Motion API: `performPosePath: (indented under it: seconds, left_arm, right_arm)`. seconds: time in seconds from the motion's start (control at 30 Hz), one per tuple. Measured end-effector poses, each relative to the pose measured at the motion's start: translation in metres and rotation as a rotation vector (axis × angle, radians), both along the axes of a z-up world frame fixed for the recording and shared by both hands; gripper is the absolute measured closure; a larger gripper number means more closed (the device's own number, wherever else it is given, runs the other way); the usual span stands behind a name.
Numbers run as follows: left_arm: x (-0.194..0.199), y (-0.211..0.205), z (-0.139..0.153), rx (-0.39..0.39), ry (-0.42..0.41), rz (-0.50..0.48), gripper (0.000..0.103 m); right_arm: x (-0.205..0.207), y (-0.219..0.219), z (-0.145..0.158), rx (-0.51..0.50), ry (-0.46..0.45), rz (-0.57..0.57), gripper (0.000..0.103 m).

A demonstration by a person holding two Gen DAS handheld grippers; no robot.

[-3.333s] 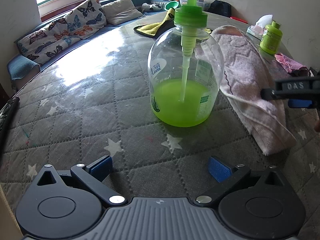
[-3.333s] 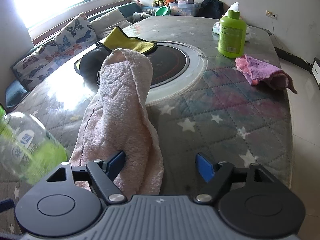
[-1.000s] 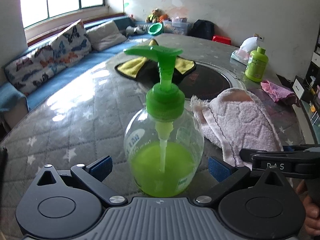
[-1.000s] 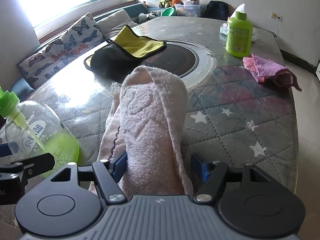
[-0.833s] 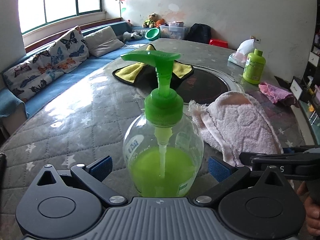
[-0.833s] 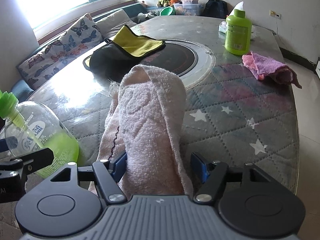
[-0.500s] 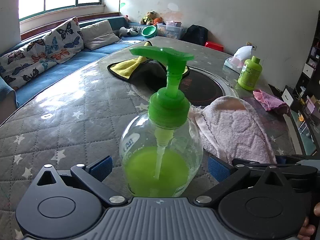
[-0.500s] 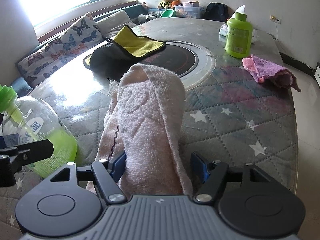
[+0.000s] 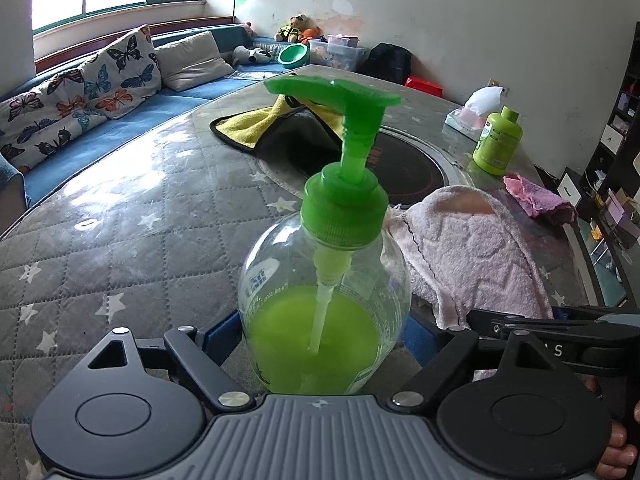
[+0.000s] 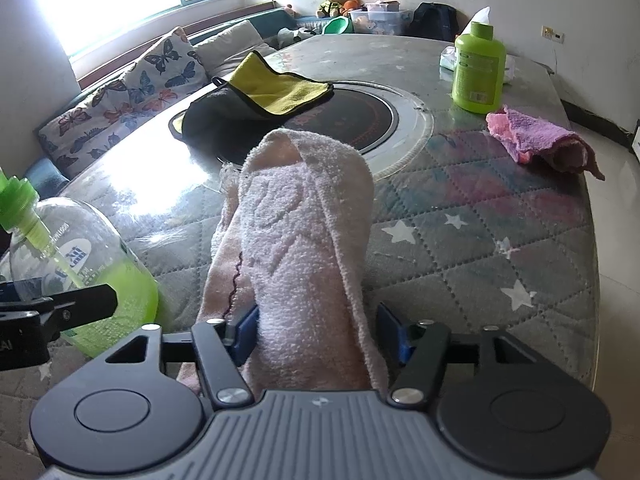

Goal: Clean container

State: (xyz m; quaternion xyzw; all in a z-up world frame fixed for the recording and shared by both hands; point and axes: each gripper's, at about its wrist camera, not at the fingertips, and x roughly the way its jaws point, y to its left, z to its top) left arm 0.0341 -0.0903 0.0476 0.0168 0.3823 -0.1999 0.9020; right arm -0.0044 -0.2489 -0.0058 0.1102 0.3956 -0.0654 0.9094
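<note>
A clear pump bottle (image 9: 324, 280) with a green pump and green liquid stands on the quilted table (image 9: 120, 240). My left gripper (image 9: 320, 332) has it between its jaws, which are closing; both blue pads (image 9: 224, 336) touch the bottle's sides. In the right wrist view the bottle (image 10: 80, 248) sits at the far left. A pink towel (image 10: 304, 240) lies humped on the table just right of the bottle. My right gripper (image 10: 318, 328) straddles the towel's near end, its jaws closing with the pads against the cloth. The towel (image 9: 472, 252) also shows in the left wrist view.
A green lotion bottle (image 10: 478, 76) and a tissue pack (image 9: 472, 112) stand at the far right. A purple-pink cloth (image 10: 536, 140) lies near the table's right edge (image 10: 592, 240). A yellow-and-black cloth (image 10: 276, 92) covers part of a round dark hob (image 10: 360, 120). A sofa (image 9: 100, 80) runs along the left.
The left jaws have closed from wide apart onto the bottle's sides. The right jaws have narrowed onto the towel. The right hand has stayed in place.
</note>
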Motion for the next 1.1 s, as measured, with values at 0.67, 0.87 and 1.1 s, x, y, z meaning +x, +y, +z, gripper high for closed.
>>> performPosePath:
  seconds: [0.67, 0.87, 1.1]
  left_arm:
    - [-0.021, -0.013, -0.001, -0.022, 0.012, -0.158, 0.016]
    - [-0.024, -0.011, 0.001, -0.024, -0.001, -0.157, 0.015]
    - [-0.033, -0.006, 0.01, -0.02, -0.052, -0.159, 0.013]
  right_arm:
    - [-0.013, -0.003, 0.001, 0.011, 0.004, -0.022, 0.054]
    - [-0.012, -0.002, 0.001, 0.003, -0.002, -0.012, 0.055]
    - [-0.014, -0.011, 0.004, 0.066, -0.009, -0.023, 0.065]
